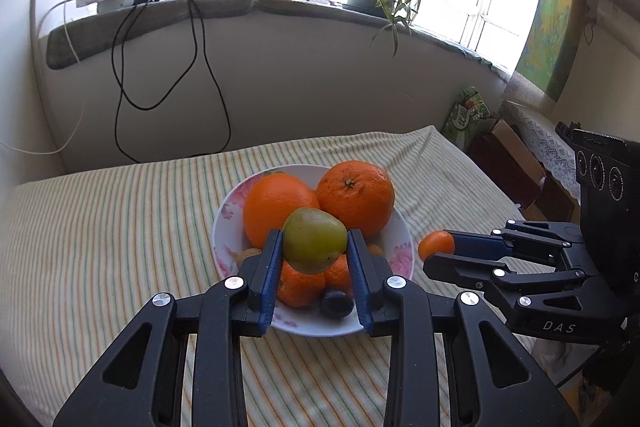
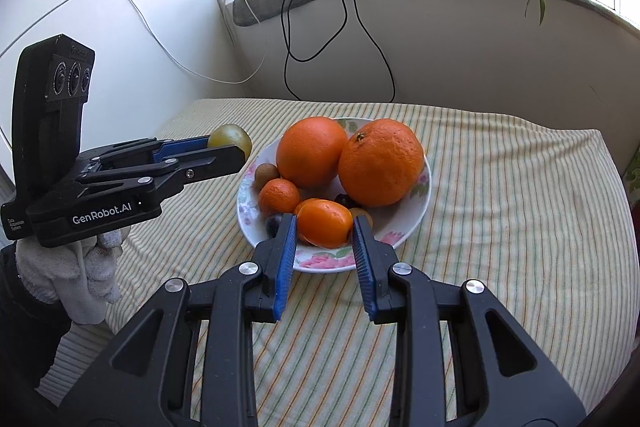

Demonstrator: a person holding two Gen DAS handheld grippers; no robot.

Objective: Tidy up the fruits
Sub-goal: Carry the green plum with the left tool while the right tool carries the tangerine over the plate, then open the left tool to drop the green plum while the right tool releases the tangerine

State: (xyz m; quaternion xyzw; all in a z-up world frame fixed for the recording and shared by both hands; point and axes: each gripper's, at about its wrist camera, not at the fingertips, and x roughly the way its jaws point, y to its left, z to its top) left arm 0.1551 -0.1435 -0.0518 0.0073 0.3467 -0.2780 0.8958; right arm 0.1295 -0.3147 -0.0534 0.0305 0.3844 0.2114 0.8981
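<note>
Left tongs (image 1: 315,255), black with ribbed blue pads, clamped on smooth yellow-green round fruit (image 1: 315,241), held above near rim of bowl (image 1: 228,205). Gloved hand (image 2: 86,259), white knit, grips left handle. Bowl: white glazed ceramic, pink floral rim, mid counter (image 2: 520,211) on striped woven cloth; holds two large pebbly oranges (image 2: 381,163), small tangerine (image 2: 279,195), brown fuzzy fruit (image 2: 266,174), dark glossy fruit. Right tongs (image 2: 325,227) clamped on small smooth orange citrus (image 2: 324,223), over bowl's near rim.
</note>
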